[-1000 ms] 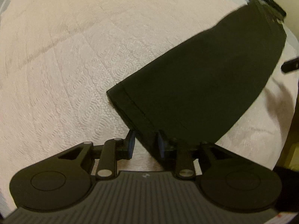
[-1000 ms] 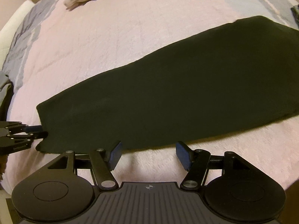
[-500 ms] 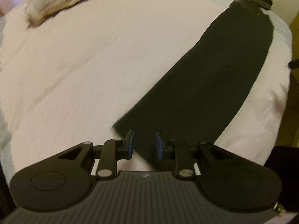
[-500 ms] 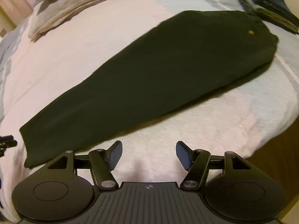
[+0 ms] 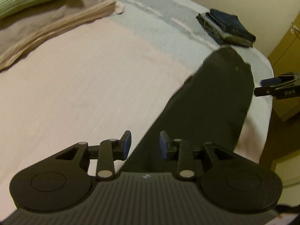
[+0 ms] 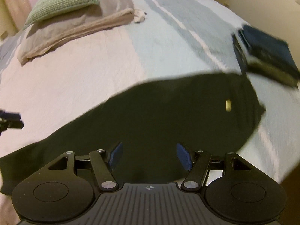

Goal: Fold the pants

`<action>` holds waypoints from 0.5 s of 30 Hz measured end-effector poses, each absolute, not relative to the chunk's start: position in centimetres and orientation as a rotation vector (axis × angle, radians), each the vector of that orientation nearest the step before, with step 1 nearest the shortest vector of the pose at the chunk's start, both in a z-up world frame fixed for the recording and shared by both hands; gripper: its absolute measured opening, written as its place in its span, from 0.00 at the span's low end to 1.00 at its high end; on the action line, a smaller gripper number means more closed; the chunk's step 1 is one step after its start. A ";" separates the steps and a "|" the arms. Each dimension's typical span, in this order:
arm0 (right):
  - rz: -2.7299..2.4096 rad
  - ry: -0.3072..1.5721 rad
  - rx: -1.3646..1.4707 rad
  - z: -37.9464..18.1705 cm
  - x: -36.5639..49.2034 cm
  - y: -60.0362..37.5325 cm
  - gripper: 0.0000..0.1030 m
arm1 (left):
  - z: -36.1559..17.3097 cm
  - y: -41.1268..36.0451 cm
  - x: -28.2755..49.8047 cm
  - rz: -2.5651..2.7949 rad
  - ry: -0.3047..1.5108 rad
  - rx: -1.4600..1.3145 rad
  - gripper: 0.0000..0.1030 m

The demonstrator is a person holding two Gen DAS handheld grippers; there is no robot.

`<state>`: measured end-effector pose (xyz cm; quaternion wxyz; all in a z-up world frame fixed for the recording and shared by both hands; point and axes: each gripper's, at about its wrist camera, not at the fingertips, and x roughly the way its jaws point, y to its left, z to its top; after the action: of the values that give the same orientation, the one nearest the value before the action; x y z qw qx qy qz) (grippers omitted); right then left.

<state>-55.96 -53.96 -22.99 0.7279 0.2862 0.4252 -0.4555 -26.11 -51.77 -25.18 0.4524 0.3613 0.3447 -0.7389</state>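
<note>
Black pants [image 5: 210, 101] lie flat and straight on the bed, running from the near centre to the far right in the left wrist view. My left gripper [image 5: 145, 145] hovers open above the leg end, with nothing pinched between its blue pads. In the right wrist view the pants [image 6: 168, 116] spread across the middle, with a small yellow label [image 6: 228, 105] near the waist end. My right gripper [image 6: 150, 156] is wide open over the cloth and holds nothing. Each gripper shows in the other's view: the right gripper [image 5: 277, 88] beside the waist end, the left gripper [image 6: 11, 121] at the far left.
A stack of folded dark clothes [image 5: 226, 28] [image 6: 266, 56] sits just past the waist end. A green pillow [image 6: 61, 1] and a tan folded blanket [image 6: 75, 28] lie at the bed's far end. The bed edge [image 5: 266, 112] drops off at the right, beside a wooden cabinet [image 5: 286, 43].
Both grippers have risen and tilted up, so more of the bed shows. The right gripper has moved along the pants from the leg edge to the waist end. Both stay open.
</note>
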 end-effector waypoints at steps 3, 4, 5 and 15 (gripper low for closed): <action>-0.879 0.969 0.555 -24.8 -55.7 -60.1 0.55 | -25.9 -55.5 -29.5 -1.764 0.939 0.823 0.29; -0.830 0.981 0.523 -25.5 -55.4 -62.0 0.44 | -26.5 -56.8 -30.5 -1.744 0.970 0.795 0.29; -0.779 1.000 0.490 -26.3 -55.0 -63.9 0.38 | -27.0 -58.1 -31.5 -1.724 1.002 0.768 0.29; -0.527 1.153 0.398 -33.5 -57.2 -68.3 0.38 | -31.8 -65.9 -38.5 -1.673 1.276 0.745 0.29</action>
<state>-57.21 -68.32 -33.47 0.7874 0.1846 0.5348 -0.2446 -38.49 -65.94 -31.78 0.4394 0.2998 0.5135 -0.6733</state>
